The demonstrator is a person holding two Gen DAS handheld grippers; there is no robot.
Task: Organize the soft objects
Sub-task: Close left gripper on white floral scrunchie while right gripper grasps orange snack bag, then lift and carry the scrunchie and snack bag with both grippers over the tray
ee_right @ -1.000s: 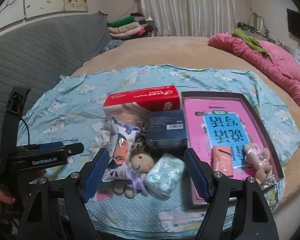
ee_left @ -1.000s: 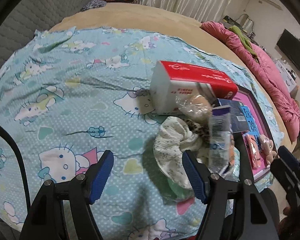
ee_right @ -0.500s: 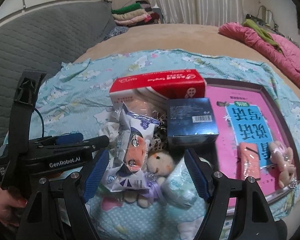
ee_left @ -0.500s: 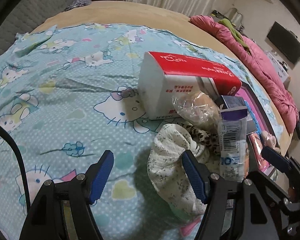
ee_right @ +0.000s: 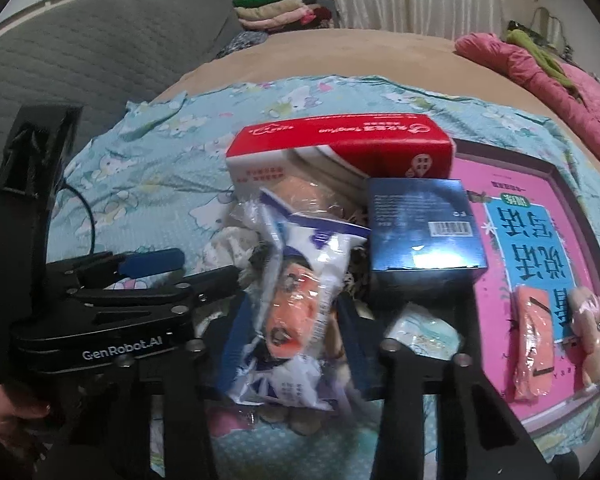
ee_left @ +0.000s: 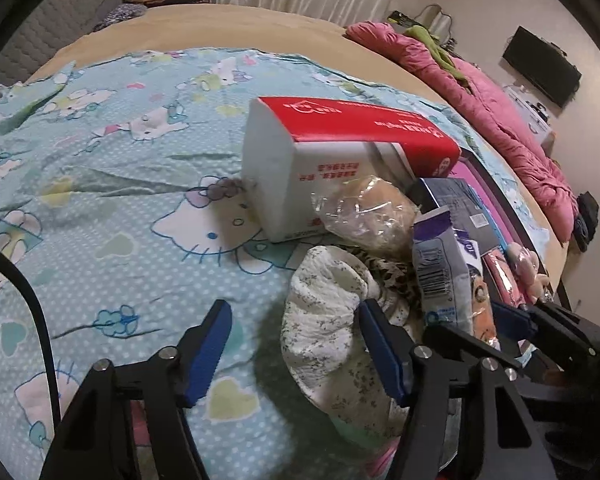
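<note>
Pink tray [ee_right: 556,168], book [ee_right: 528,248], plush toy [ee_right: 592,332]

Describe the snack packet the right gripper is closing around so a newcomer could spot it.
Find the red-topped tissue pack on the cartoon sheet. Just in front of it, left of the dark blue box, a crinkly packet stands between the right gripper fingers. It alone is white and purple plastic with an orange picture.

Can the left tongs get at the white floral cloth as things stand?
Probably yes. The left tongs are open, and the white floral cloth lies at the near edge of the pile, partly between the fingers. The snack packet stands beside it, not over it.
</note>
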